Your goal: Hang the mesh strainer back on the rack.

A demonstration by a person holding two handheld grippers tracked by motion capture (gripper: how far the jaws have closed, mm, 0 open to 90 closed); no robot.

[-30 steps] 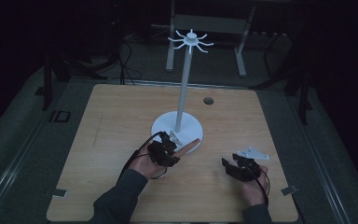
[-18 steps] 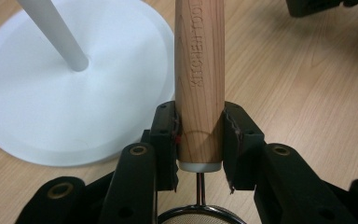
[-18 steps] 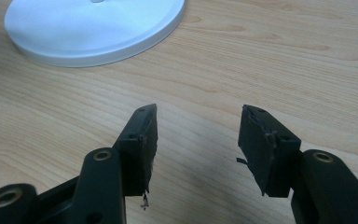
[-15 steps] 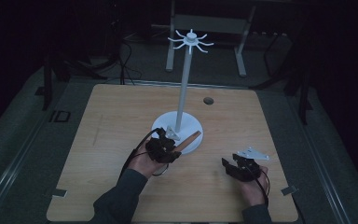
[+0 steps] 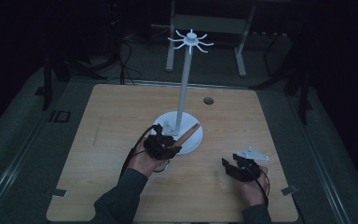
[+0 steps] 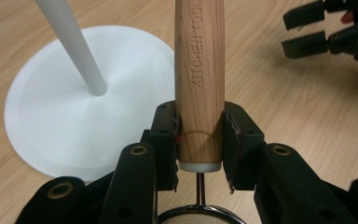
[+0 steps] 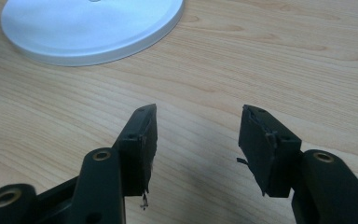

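The left gripper (image 6: pixel 199 140) is clamping a strainer's wooden handle (image 6: pixel 199 79) near its butt end, the handle reaching out over the white base (image 5: pixel 193 140) of the stand (image 5: pixel 184 91), while the right gripper (image 7: pixel 198 140) is hovering open and empty over the table (image 5: pixel 121 112) to the right. Held so near one end, the strainer is likely to pivot or slip in the pads if swung toward the hooks (image 5: pixel 191 42), and it could knock the thin pole. The mesh bowl (image 6: pixel 198 215) is being cut off at the bottom of the left gripper view, and the dim high view is leaving the hooks hard to make out.
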